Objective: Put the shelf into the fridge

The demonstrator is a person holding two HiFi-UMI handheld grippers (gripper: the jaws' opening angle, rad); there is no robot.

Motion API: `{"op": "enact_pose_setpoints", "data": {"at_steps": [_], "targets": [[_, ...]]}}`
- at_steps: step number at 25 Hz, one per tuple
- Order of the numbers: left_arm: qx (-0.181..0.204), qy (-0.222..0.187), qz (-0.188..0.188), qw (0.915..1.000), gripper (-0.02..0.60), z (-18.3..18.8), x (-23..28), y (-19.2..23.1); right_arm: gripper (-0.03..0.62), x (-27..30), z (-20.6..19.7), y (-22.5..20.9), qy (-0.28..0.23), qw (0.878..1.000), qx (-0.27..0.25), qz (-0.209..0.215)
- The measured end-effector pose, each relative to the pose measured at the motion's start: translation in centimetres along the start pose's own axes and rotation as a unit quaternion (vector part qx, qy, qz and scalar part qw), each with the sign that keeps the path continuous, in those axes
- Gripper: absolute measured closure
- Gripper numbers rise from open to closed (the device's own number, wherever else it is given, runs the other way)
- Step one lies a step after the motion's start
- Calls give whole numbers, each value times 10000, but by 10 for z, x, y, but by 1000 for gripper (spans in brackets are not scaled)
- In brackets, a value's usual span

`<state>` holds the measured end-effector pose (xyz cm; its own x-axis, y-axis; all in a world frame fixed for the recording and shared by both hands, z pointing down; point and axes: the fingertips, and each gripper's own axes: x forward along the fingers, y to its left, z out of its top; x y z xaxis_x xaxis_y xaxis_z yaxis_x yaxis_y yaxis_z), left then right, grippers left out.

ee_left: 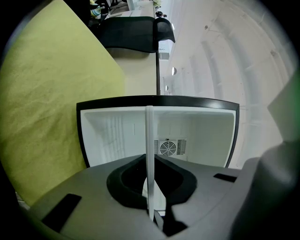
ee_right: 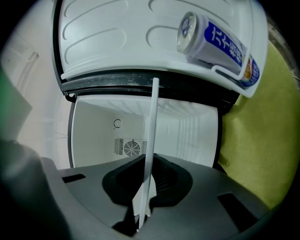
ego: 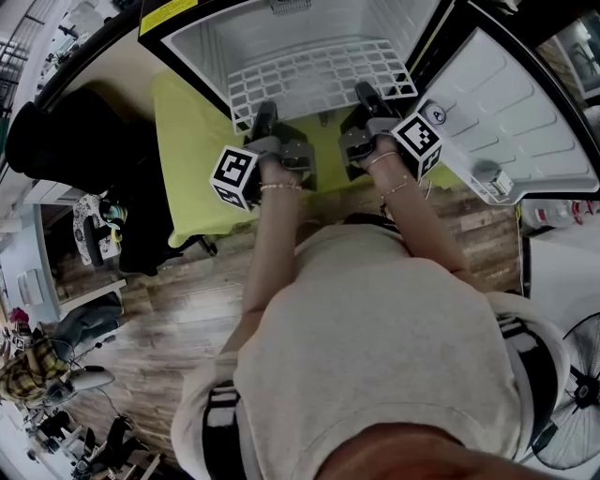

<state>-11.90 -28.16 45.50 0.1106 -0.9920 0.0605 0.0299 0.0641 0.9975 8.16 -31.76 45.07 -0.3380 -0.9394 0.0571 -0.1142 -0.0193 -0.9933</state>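
Observation:
A white wire shelf (ego: pixel 319 77) is held level at the mouth of the open small fridge (ego: pixel 281 26), its far part inside the white cavity. My left gripper (ego: pixel 263 116) is shut on the shelf's near left edge and my right gripper (ego: pixel 367 97) on its near right edge. In the left gripper view the shelf (ee_left: pixel 149 140) shows edge-on as a thin white strip clamped in my left gripper (ee_left: pixel 152 208), with the fridge's back wall and fan vent (ee_left: pixel 169 147) beyond. The right gripper view shows the shelf (ee_right: pixel 151 140) the same way, pinched in my right gripper (ee_right: pixel 142 208).
The fridge door (ego: pixel 525 112) stands open at the right, with a blue and white can (ee_right: pixel 215 44) in its rack. A yellow-green cloth (ego: pixel 192 150) covers the surface left of the fridge. A black chair (ego: pixel 75 141) stands further left and a fan (ego: pixel 572 403) at the lower right.

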Motion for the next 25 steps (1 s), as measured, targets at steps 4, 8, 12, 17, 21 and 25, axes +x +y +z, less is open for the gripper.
{"op": "enact_pose_setpoints", "data": {"at_steps": [4, 8, 12, 17, 21, 25], "targets": [[29, -44, 12, 10000, 551, 2, 8, 1, 569, 8, 1, -1, 28, 10000, 20, 3], [65, -138, 36, 9999, 549, 7, 14, 0, 569, 17, 0, 0, 78, 10000, 47, -5], [80, -167, 48, 9998, 549, 8, 20, 0, 569, 22, 1, -1, 117, 9999, 52, -10], [53, -176, 29, 9998, 549, 9, 26, -1, 569, 29, 3, -1, 134, 9999, 56, -4], [83, -173, 25, 9998, 549, 11, 30, -1, 569, 33, 3, 0, 142, 9999, 65, 13], [103, -180, 3, 9998, 549, 12, 33, -1, 569, 37, 4, -1, 164, 9998, 84, 55]]}}
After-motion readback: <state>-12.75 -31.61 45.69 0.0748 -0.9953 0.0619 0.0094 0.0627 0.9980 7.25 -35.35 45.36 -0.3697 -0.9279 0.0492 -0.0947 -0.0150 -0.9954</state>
